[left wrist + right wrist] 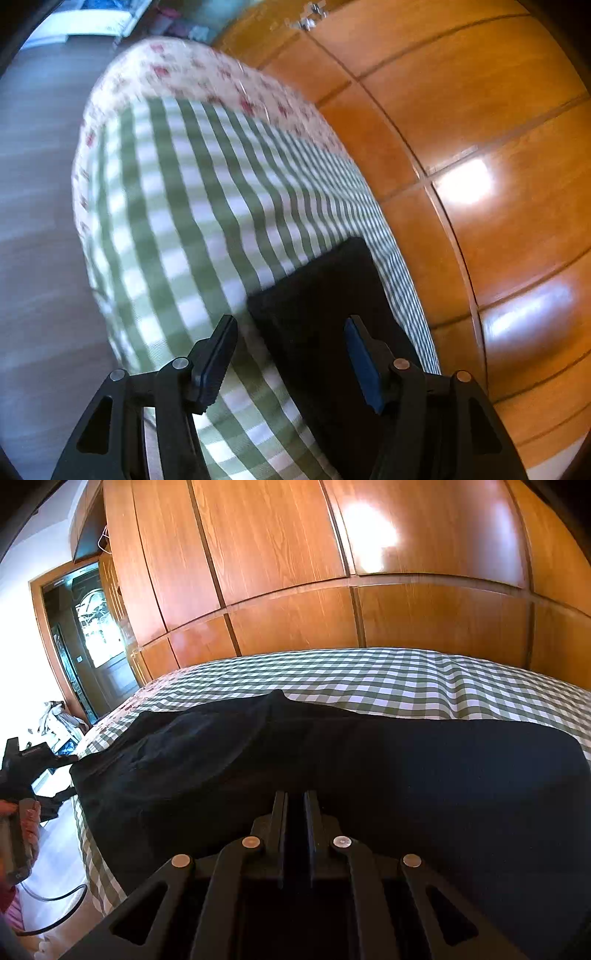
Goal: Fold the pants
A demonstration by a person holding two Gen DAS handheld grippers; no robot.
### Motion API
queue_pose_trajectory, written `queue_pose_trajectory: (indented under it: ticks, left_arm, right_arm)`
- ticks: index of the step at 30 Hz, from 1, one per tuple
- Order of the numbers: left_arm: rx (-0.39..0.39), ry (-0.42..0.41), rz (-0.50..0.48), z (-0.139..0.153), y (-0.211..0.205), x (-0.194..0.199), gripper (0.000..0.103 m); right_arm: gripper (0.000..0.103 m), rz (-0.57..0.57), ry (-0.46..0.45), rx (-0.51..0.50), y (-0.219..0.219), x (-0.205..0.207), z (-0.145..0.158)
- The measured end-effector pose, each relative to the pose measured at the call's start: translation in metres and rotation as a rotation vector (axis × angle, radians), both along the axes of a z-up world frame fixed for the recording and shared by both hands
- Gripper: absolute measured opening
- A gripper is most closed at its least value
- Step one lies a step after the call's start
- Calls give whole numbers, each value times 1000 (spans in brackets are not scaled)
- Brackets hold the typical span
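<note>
Dark navy cotton pants point(332, 760) lay across the green-checked bed point(406, 679); my right claw point(294, 805) pinched their near edge, my left claw point(290, 354) gaped empty.

Black left claw point(290, 332), blue pads point(364, 363), silver pins

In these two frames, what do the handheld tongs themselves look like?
Both are matte black plastic linkages with round silver pivot pins. The left tongs end in ribbed pads, one showing blue. The right tongs have slim flat black fingers. In the right wrist view, a black cable trails by the person's hand.
</note>
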State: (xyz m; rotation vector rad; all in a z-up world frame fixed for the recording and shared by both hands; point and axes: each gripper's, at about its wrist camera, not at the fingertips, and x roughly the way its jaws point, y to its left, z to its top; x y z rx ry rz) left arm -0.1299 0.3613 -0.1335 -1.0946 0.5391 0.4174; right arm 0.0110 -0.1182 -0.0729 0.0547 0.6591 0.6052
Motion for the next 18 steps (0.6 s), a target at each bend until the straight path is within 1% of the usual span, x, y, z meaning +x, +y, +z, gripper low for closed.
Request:
queue_pose_trajectory:
  ticks: [1, 2, 4, 5, 8, 12, 14, 16, 18]
  left_arm:
    - [3, 0, -16, -2, -2, 2, 62]
    - [33, -6, -22, -2, -6, 3, 62]
    - [70, -20, -39, -1, -9, 7, 68]
    - [89, -21, -44, -1, -11, 10, 68]
    - [101, -26, -32, -1, -11, 21, 69]
    - [120, -34, -43, 1, -15, 34, 67]
    - [115, -48, -63, 0, -16, 42, 56]
    - [101, -36, -93, -3, -18, 49, 40]
    - [100, -36, -110, -5, -21, 54, 32]
  right_arm:
    - [9, -1, 0, 1, 0, 0, 0]
    - [9, -1, 0, 1, 0, 0, 0]
    - [9, -1, 0, 3, 1, 0, 0]
    - [9, -1, -1, 3, 1, 0, 0]
    - [9, -2, -1, 5, 1, -1, 0]
    - [9, -2, -1, 5, 1, -1, 0]
    - [9, -2, -1, 6, 1, -1, 0]
    - [9, -1, -2, 6, 1, -1, 0]
    - [9, -1, -2, 6, 1, -1, 0]
